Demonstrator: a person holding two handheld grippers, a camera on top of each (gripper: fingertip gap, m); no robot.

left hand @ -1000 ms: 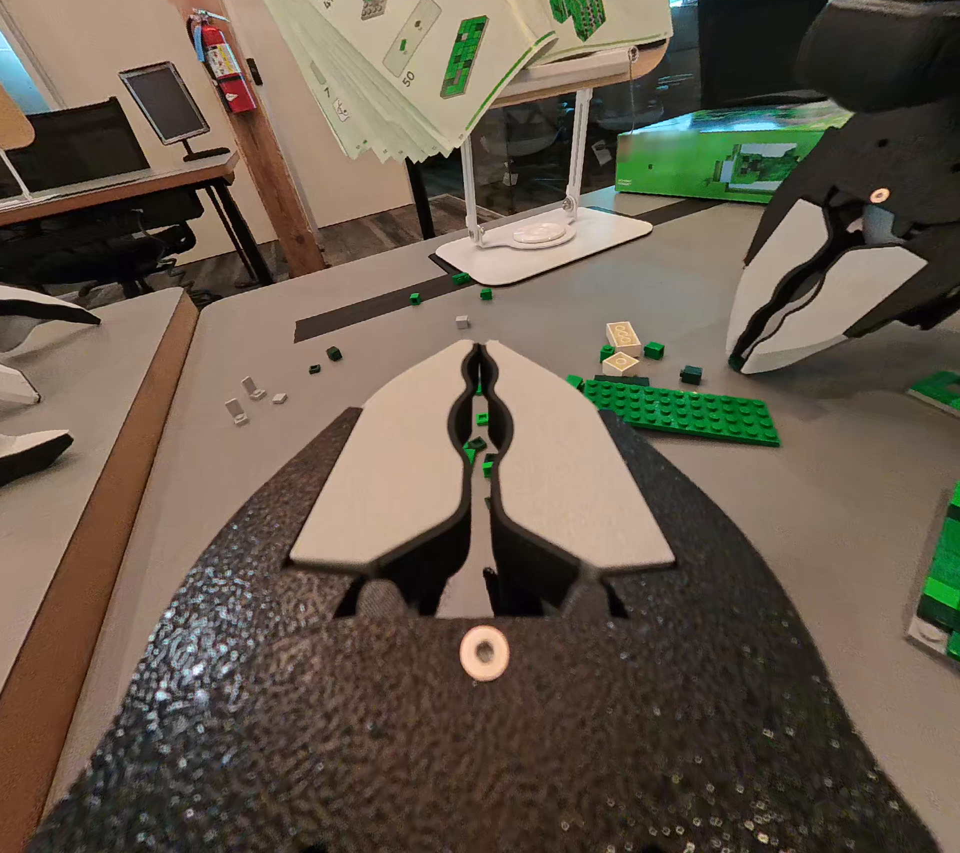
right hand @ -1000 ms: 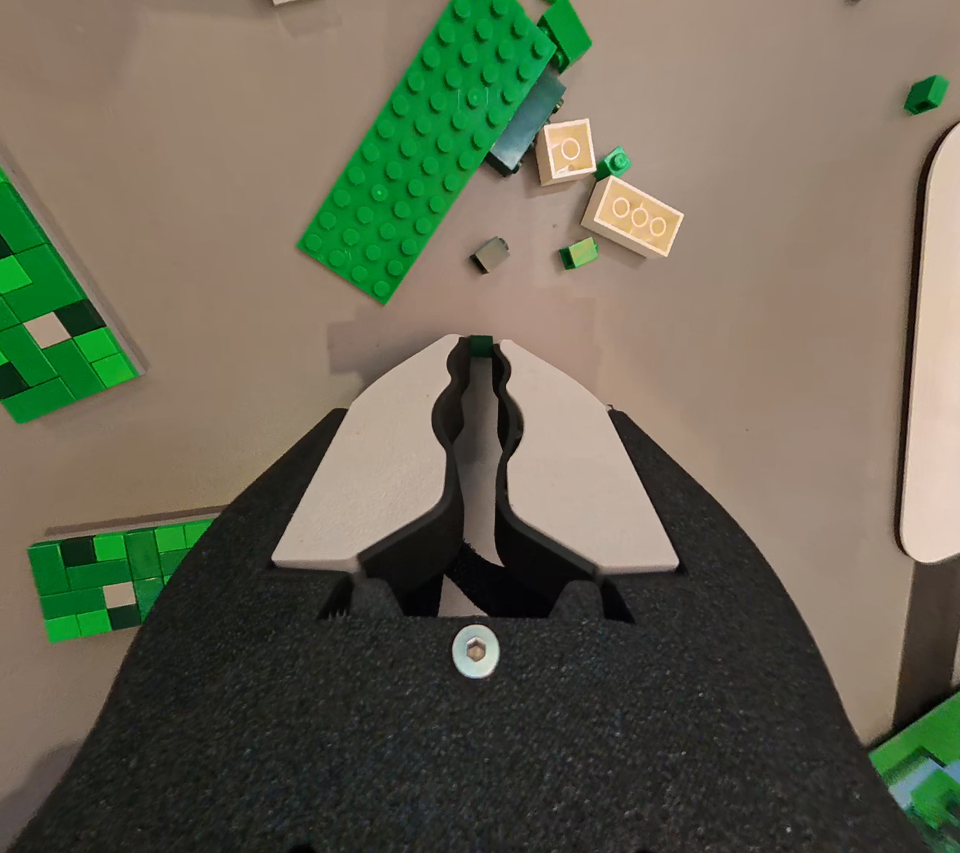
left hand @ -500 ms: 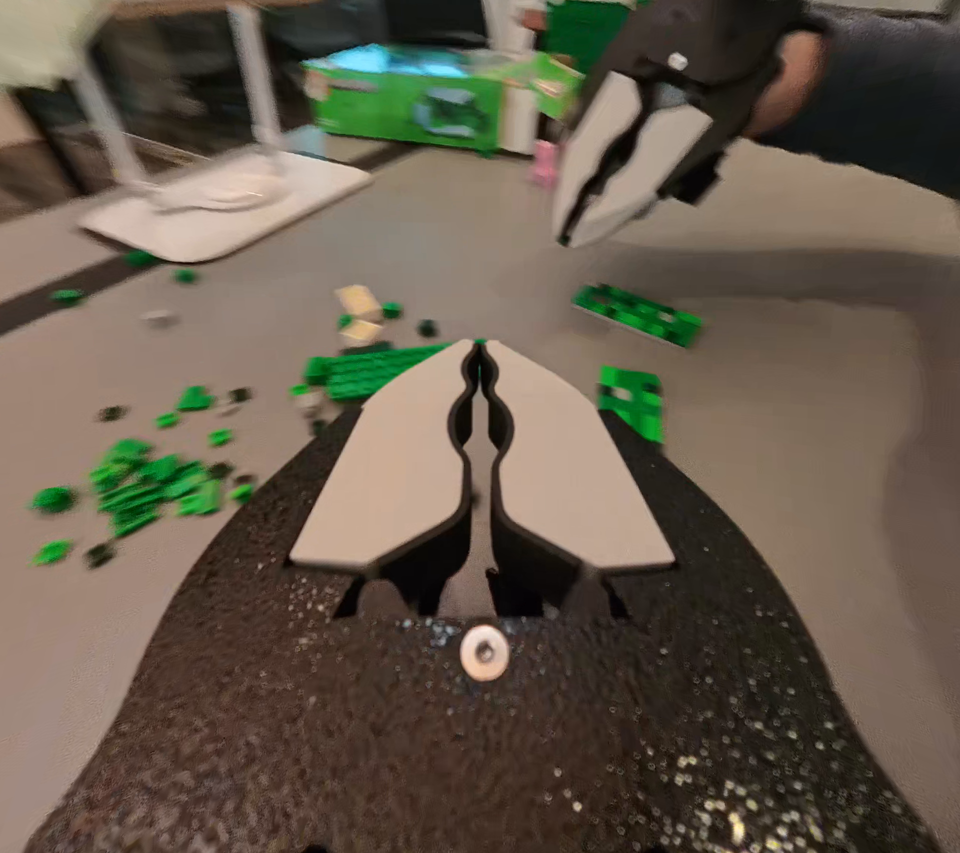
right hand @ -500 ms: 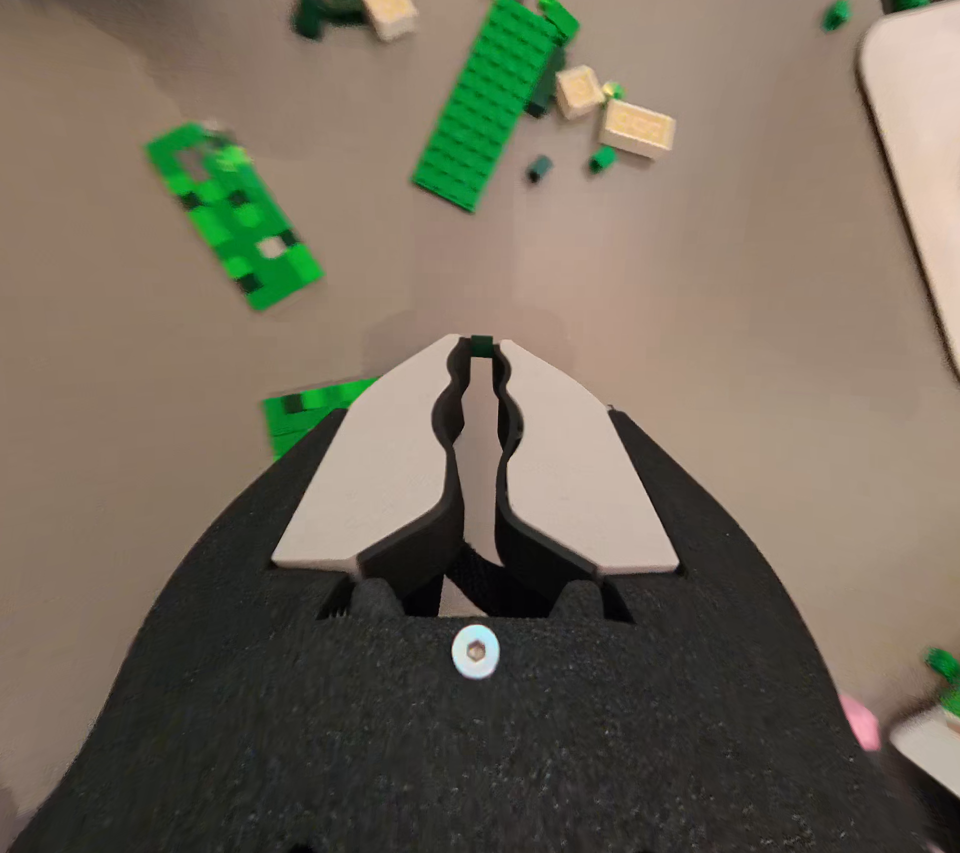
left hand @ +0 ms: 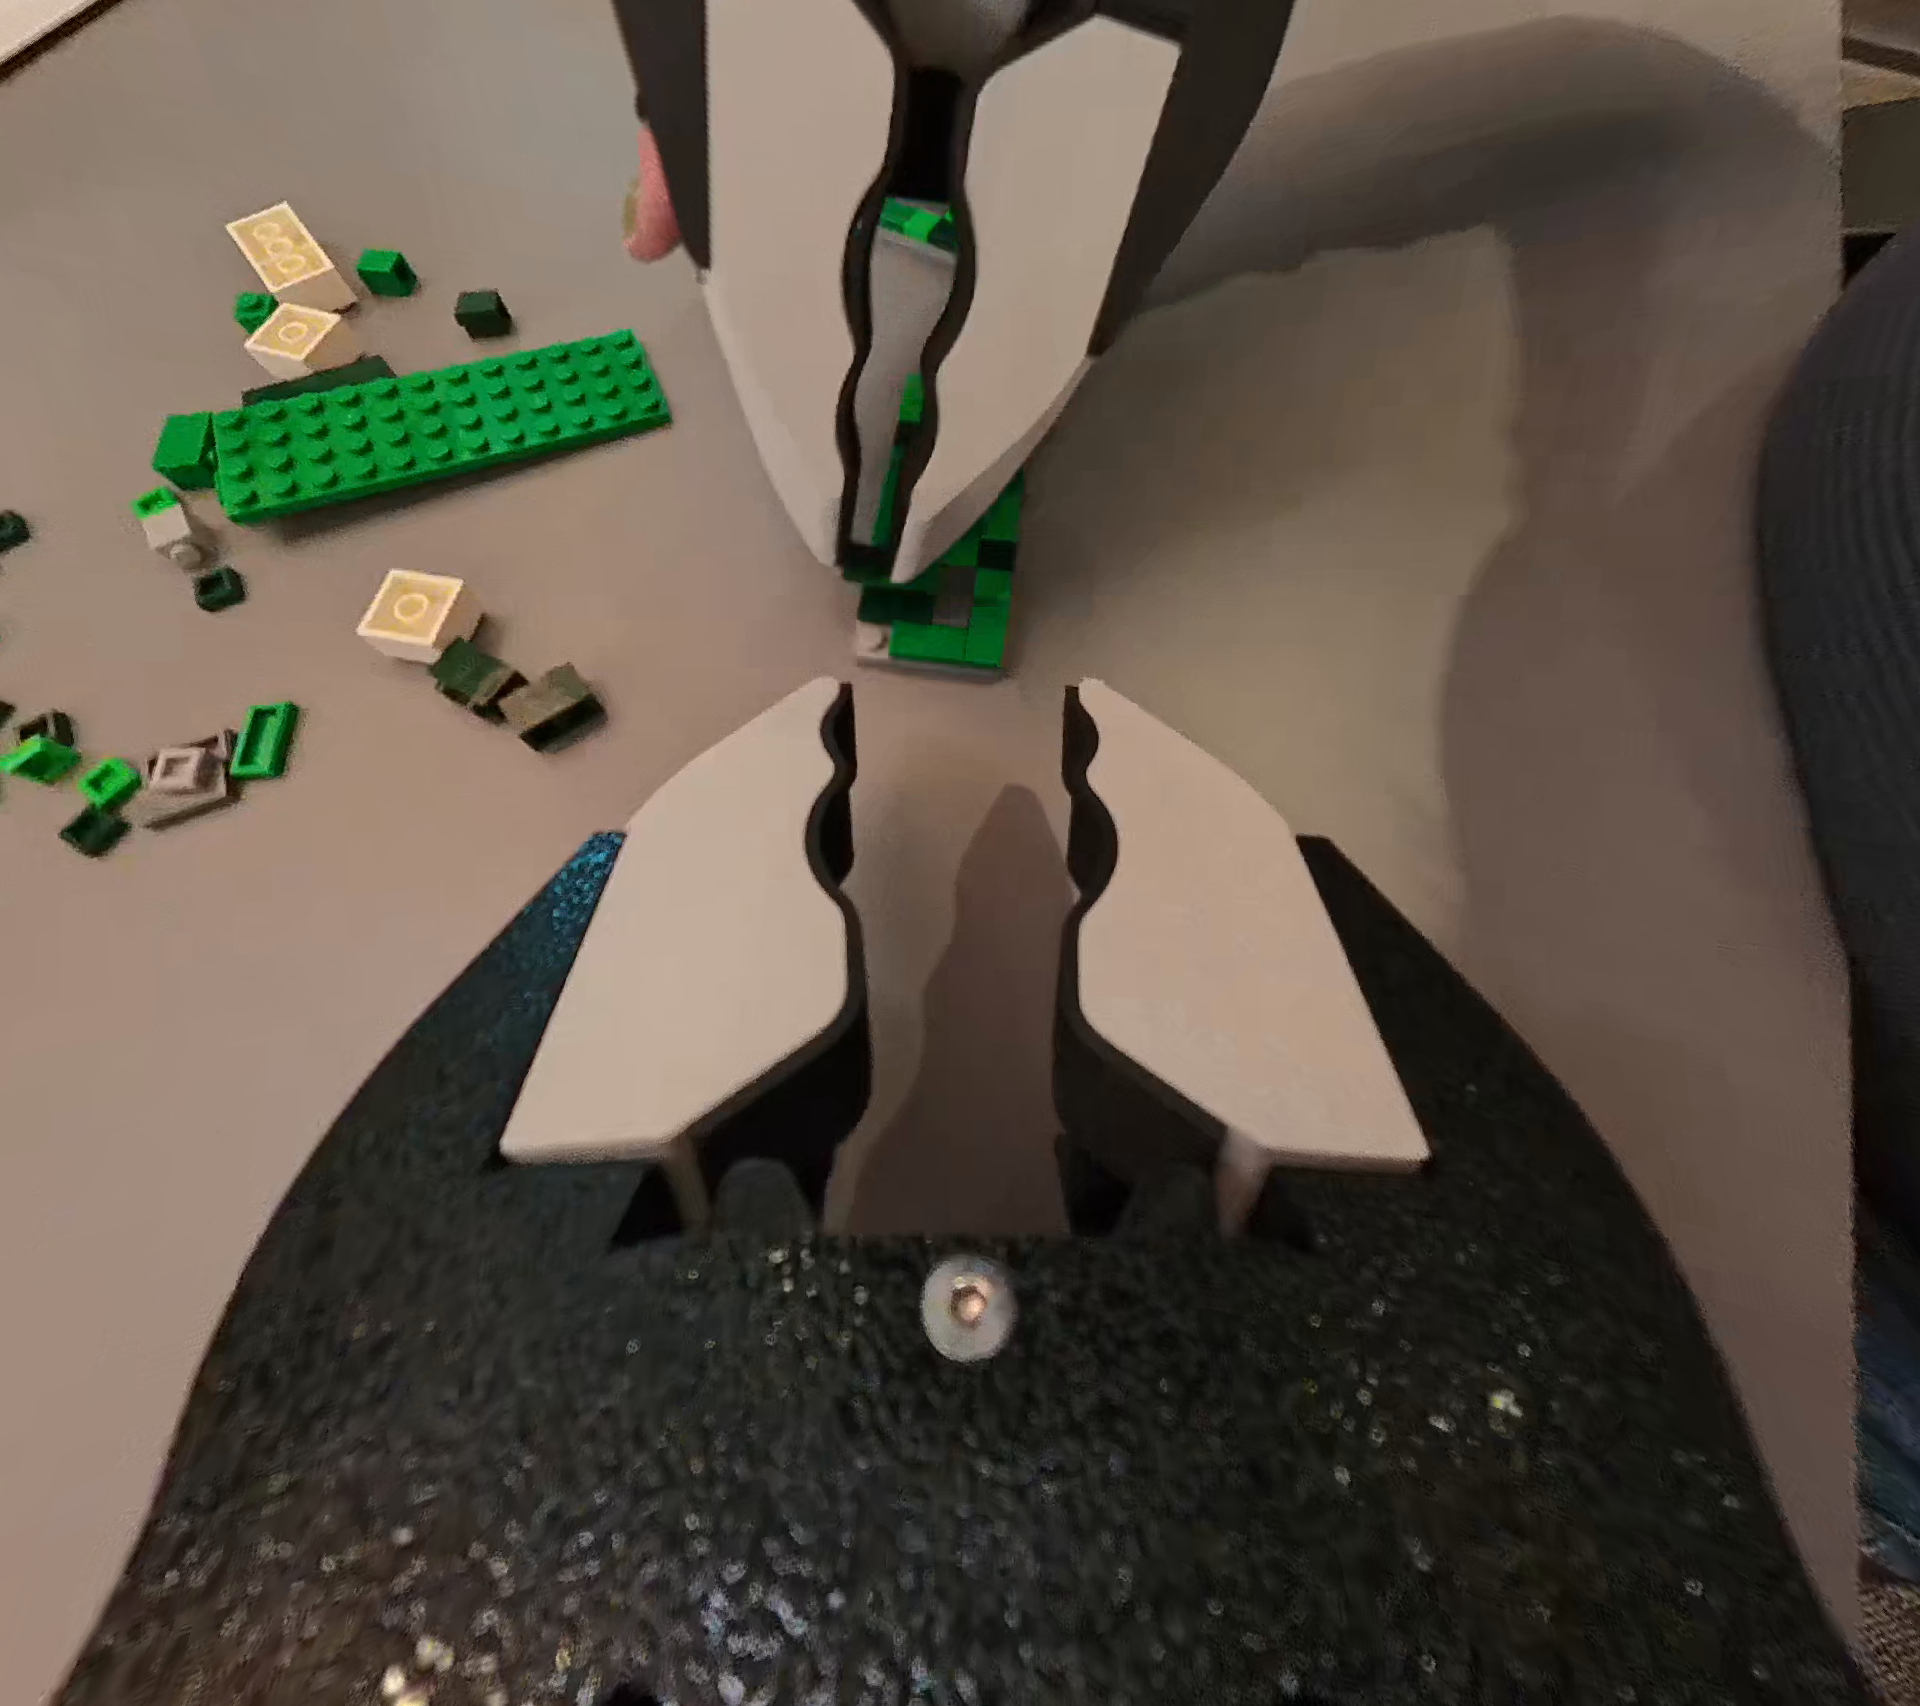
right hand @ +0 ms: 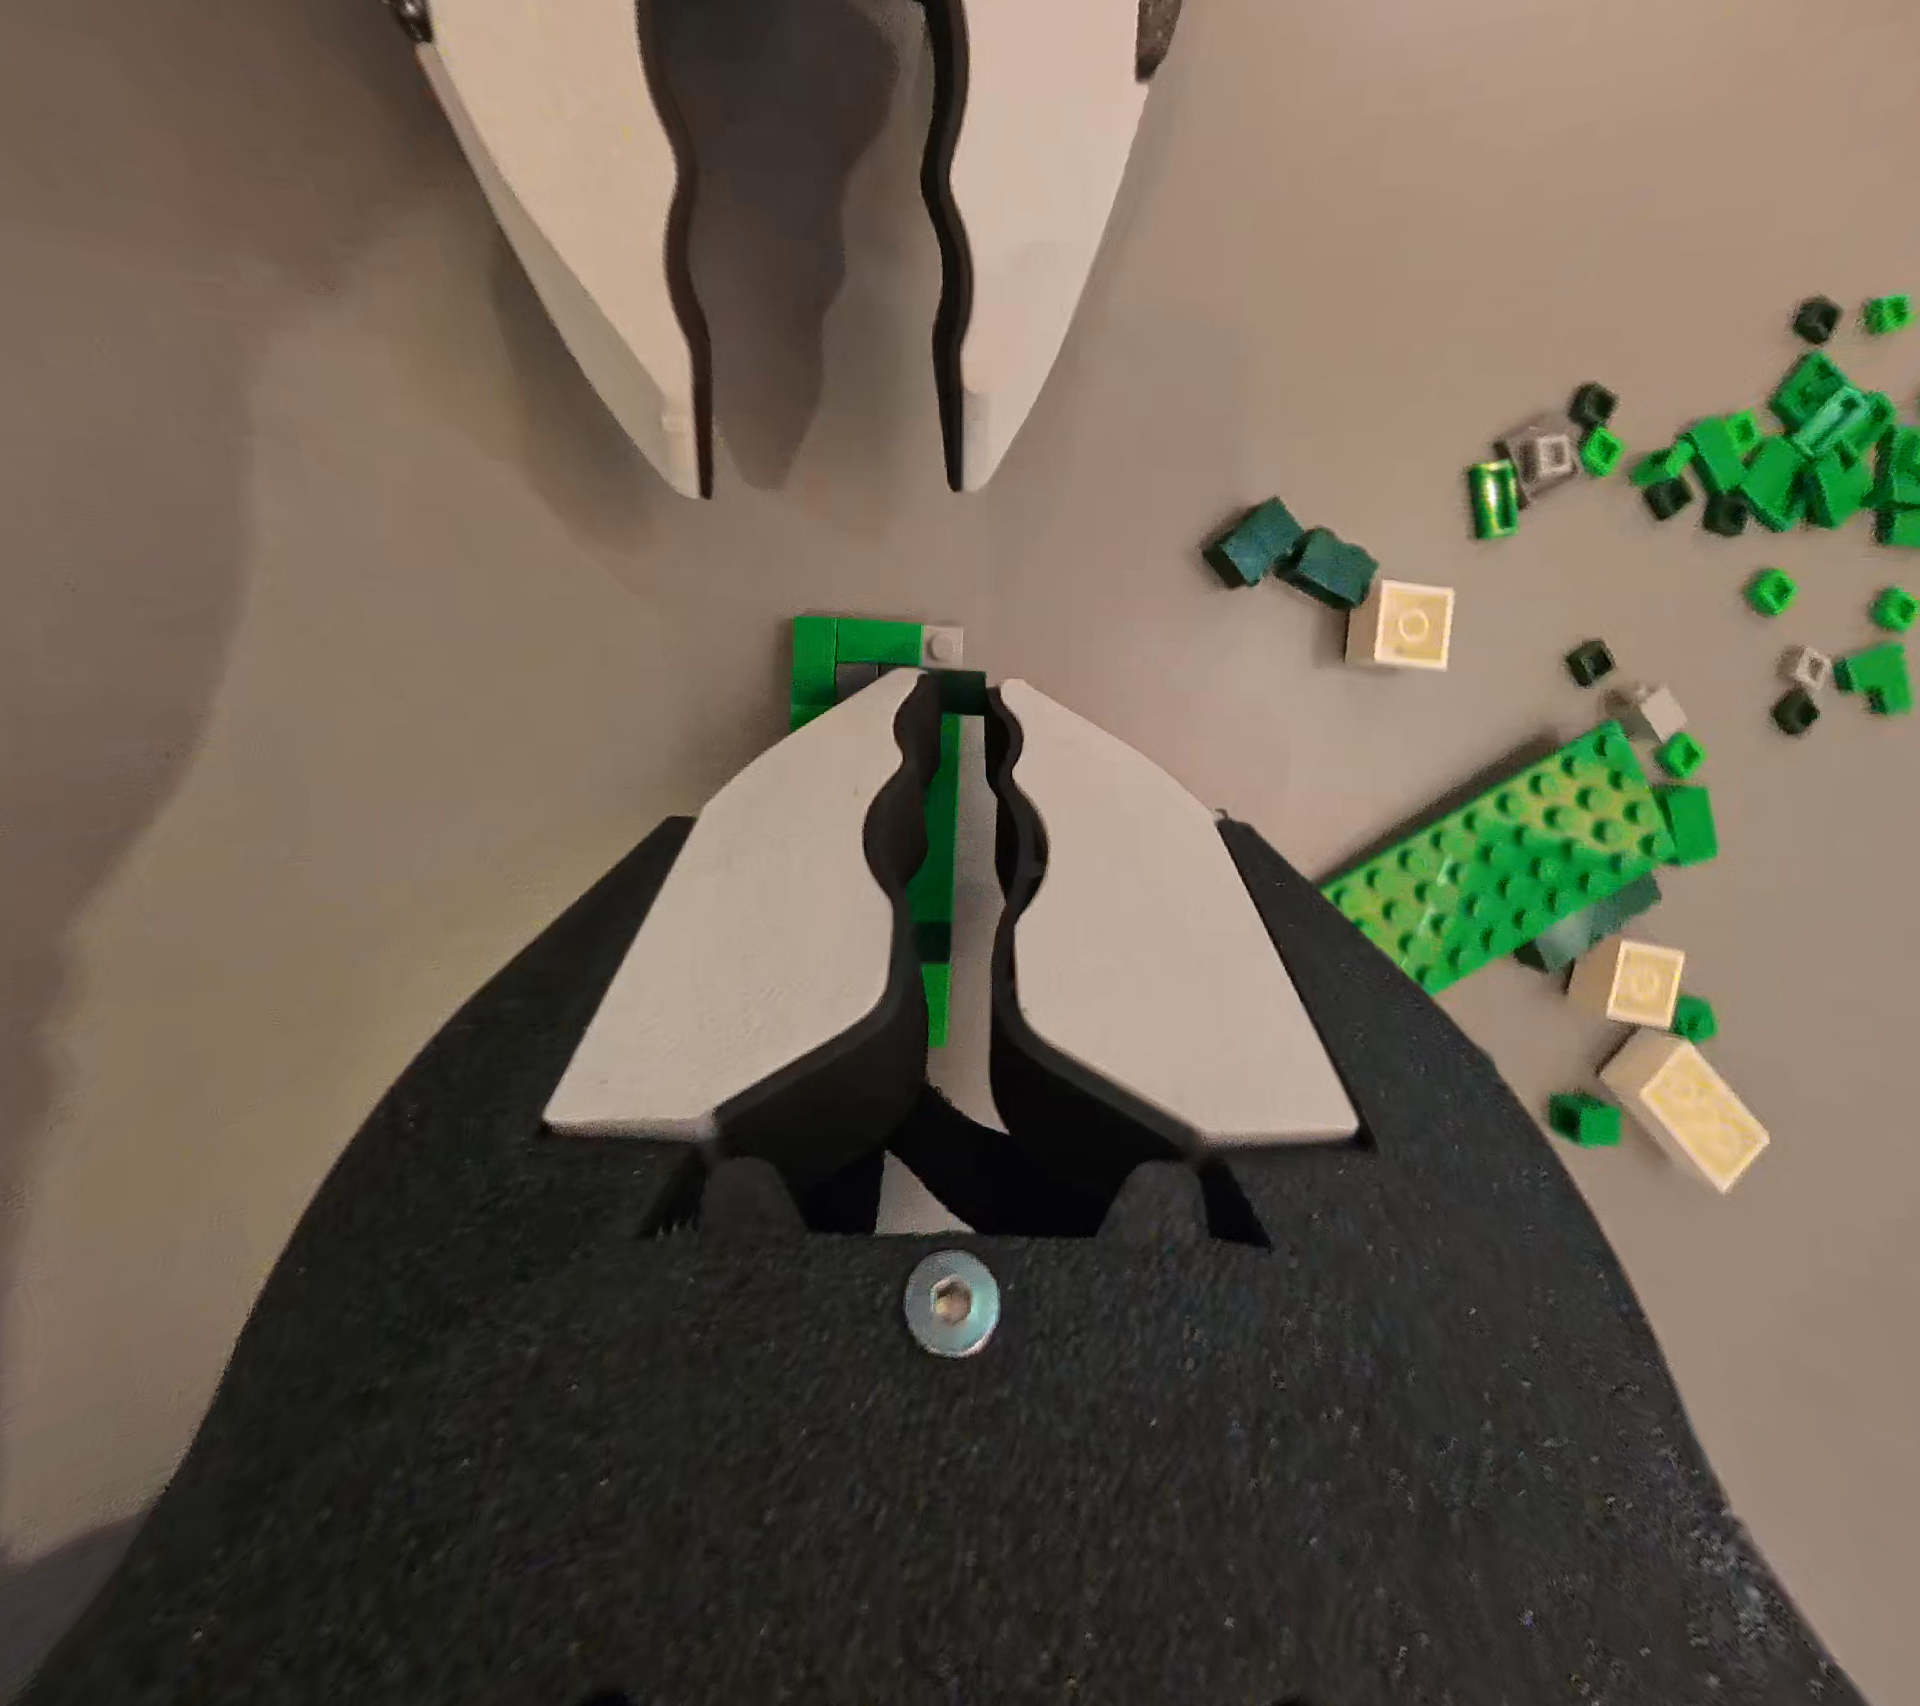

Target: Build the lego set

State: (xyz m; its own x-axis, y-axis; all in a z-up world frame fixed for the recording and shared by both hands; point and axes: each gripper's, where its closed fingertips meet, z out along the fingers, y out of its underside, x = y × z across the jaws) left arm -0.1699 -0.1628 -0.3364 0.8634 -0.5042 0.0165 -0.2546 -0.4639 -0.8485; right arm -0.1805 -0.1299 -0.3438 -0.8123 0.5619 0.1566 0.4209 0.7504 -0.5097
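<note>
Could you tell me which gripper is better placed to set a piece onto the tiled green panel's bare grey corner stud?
Right, probably. The right gripper pinches a small dark green piece right beside the panel's grey corner stud. The left gripper is open, empty, and short of the panel.

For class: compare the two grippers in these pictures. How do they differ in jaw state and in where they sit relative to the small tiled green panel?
The left gripper is open with bare table between its fingers; the right gripper is nearly shut on a small dark green piece. The left stops short of the tiled panel; the right hangs over it. Both have pale fingers and point at each other.
</note>
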